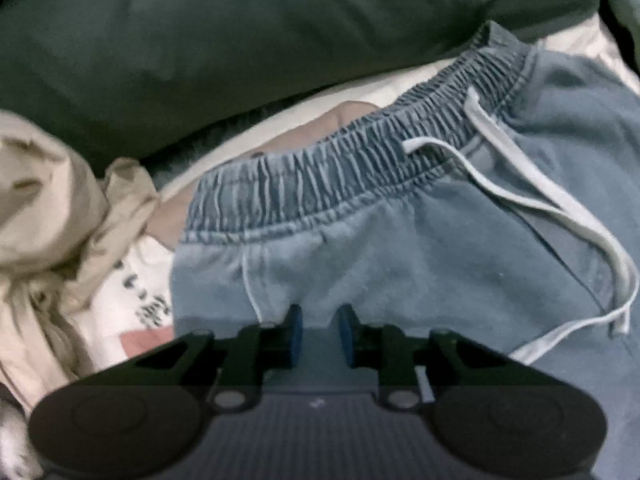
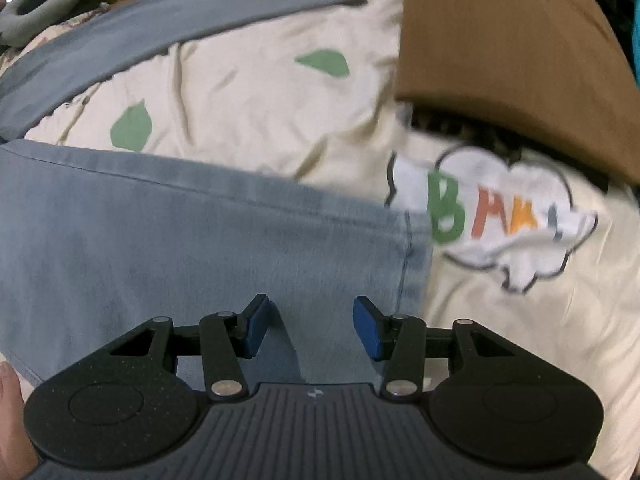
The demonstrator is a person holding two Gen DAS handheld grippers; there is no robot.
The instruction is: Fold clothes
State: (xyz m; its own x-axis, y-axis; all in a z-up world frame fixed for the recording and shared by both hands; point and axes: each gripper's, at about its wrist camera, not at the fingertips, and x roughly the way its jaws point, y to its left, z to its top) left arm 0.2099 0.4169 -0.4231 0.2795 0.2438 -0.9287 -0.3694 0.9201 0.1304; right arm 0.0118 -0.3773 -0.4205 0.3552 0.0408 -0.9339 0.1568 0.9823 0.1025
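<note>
A pair of washed blue pants (image 1: 400, 248) lies spread on the bed, with an elastic waistband (image 1: 340, 160) and a pale drawstring (image 1: 532, 184). My left gripper (image 1: 321, 330) points down just below the waistband, its jaws narrow, with a pinch of the blue fabric pressed between the blue pads (image 1: 295, 334). In the right wrist view one pant leg (image 2: 200, 240) ends at its hem (image 2: 412, 256). My right gripper (image 2: 312, 328) hovers over that leg near the hem, open, nothing between its fingers. The other leg (image 2: 180, 28) runs across the top left.
A dark green pillow (image 1: 240, 40) lies behind the waistband, and a crumpled beige garment (image 1: 52, 220) lies to its left. The cream bedsheet (image 2: 260, 100) has green leaves and a lettered cloud print (image 2: 500, 220). A brown cardboard box (image 2: 512, 60) stands at upper right. A hand (image 2: 10, 420) shows at the left edge.
</note>
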